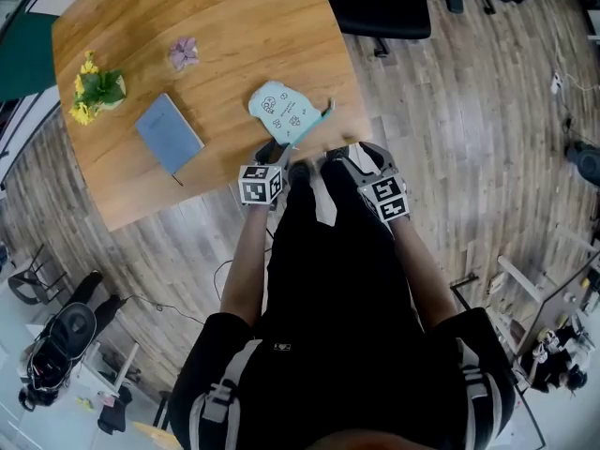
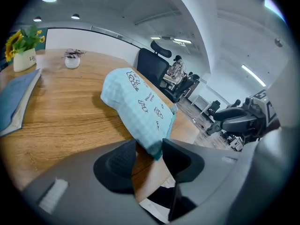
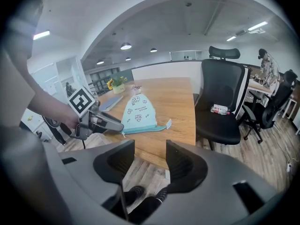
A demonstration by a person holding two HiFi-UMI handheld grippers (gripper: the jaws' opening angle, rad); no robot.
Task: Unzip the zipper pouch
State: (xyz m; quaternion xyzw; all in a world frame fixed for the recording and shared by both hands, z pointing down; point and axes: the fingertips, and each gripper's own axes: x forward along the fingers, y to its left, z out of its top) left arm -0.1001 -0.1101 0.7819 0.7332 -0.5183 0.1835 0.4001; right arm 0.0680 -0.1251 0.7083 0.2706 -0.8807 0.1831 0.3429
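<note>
The pouch [image 1: 284, 111] lies on the table [image 1: 206, 26], close to the near edge and just right of the blue book [image 1: 169, 132].

The left gripper [image 2: 149, 156] is down at the pouch's near left corner. Its jaws are apart and the corner pokes into the gap. A strip of table shows beside the corner, so I don't think it is being squeezed yet.

The right gripper [image 3: 150, 163] hangs by the near edge of the table, to the right of the left one. Its jaws are wide apart with nothing in them. Only the table edge, the floor and the person's shoes [image 3: 133, 193] show between them.

The zipper [image 3: 143, 130] runs along the pouch's near side and looks shut to me. So the job has hardly begun. What is left is to pinch the corner tight, catch what I think is the little tab [image 3: 168, 123] at the right end, and pull it along.
</note>
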